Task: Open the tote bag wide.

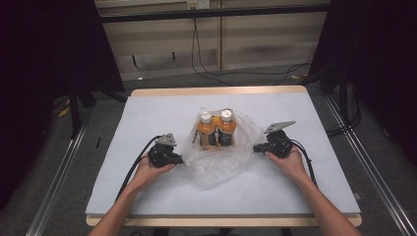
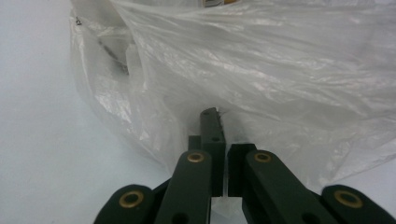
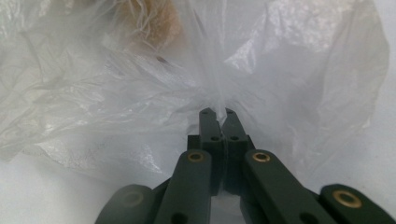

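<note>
Looks like lab or recording studio setup, not home. Plain table [image 1: 147,196] with pale blue-grey top and wood edging, black curtains [image 1: 44,59] hanging both sides, metal floor rails [image 1: 54,177], loose cables [image 1: 206,69] trailing over grey floor, wall socket [image 1: 196,4] up top, bare panelled wall behind.

Bag hogs the middle, edges wide open

I've got bare table [image 1: 147,113] all around; only the crumpled bag [image 1: 216,164] and its two bottles [image 1: 216,130] block the centre.
</note>
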`<action>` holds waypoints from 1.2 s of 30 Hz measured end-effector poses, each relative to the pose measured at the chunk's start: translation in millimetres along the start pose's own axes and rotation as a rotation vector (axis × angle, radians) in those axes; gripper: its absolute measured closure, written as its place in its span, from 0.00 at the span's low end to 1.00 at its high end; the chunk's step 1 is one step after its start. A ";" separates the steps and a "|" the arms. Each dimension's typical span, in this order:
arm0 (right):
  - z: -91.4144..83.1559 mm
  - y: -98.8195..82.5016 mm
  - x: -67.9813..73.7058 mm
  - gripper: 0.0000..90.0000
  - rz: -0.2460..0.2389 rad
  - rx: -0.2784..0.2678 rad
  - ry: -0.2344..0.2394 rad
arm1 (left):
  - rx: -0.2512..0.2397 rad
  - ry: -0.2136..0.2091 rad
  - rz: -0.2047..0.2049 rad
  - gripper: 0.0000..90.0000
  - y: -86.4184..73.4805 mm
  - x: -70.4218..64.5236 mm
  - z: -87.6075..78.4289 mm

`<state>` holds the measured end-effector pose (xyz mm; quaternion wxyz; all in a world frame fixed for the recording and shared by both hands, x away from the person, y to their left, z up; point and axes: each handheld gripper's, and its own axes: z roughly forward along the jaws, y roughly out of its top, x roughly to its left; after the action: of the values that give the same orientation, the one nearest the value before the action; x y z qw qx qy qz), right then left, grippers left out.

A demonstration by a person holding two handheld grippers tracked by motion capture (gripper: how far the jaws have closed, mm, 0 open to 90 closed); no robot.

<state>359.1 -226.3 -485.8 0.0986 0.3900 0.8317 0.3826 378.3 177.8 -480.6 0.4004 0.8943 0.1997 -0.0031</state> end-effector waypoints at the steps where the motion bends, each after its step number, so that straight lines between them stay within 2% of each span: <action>1: -0.6 0.0 0.0 0.99 -0.004 -0.001 0.001 | -0.012 -0.008 -0.001 1.00 0.2 0.1 0.0; 2: -1.6 0.2 -0.4 0.97 -0.006 -0.006 0.015 | -0.026 -0.010 -0.013 0.99 0.7 0.3 -1.2; 3: -4.3 0.8 -0.3 0.93 -0.002 -0.018 0.010 | -0.030 -0.008 -0.017 0.96 1.4 0.2 -2.8; 6: -13.2 3.9 0.8 0.86 0.011 -0.060 0.020 | -0.054 0.000 -0.007 0.91 4.0 -0.7 -9.9; 8: -21.1 6.8 4.1 0.79 0.005 -0.092 0.019 | -0.087 0.011 -0.022 0.83 4.5 -2.1 -17.1; 13: -41.3 14.4 15.7 0.67 -0.015 -0.158 0.037 | -0.130 0.048 0.004 0.65 1.9 -14.3 -39.3; 15: -48.7 16.0 22.5 0.63 -0.033 -0.176 0.045 | -0.157 0.051 -0.016 0.56 -0.2 -15.7 -47.1; 21: -71.2 18.8 35.6 0.57 -0.061 -0.226 0.057 | -0.236 0.090 -0.038 0.47 -0.1 -14.7 -66.7; 25: -75.8 28.2 35.9 0.55 -0.062 -0.255 0.059 | -0.300 0.102 -0.045 0.46 10.3 -8.9 -75.2; 29: -69.5 48.8 34.5 0.51 -0.064 -0.301 0.068 | -0.330 0.125 -0.039 0.44 24.6 -4.6 -73.0; 31: -63.8 62.3 35.2 0.48 -0.078 -0.313 0.071 | -0.340 0.130 -0.053 0.44 30.3 0.8 -67.7; 36: -48.3 87.3 34.0 0.44 -0.093 -0.322 0.112 | -0.299 0.136 -0.077 0.42 37.1 16.3 -46.9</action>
<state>363.8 -193.5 -385.7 0.1310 0.3083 0.7810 0.5271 399.4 195.0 -424.9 0.5143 0.8144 0.2589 0.0721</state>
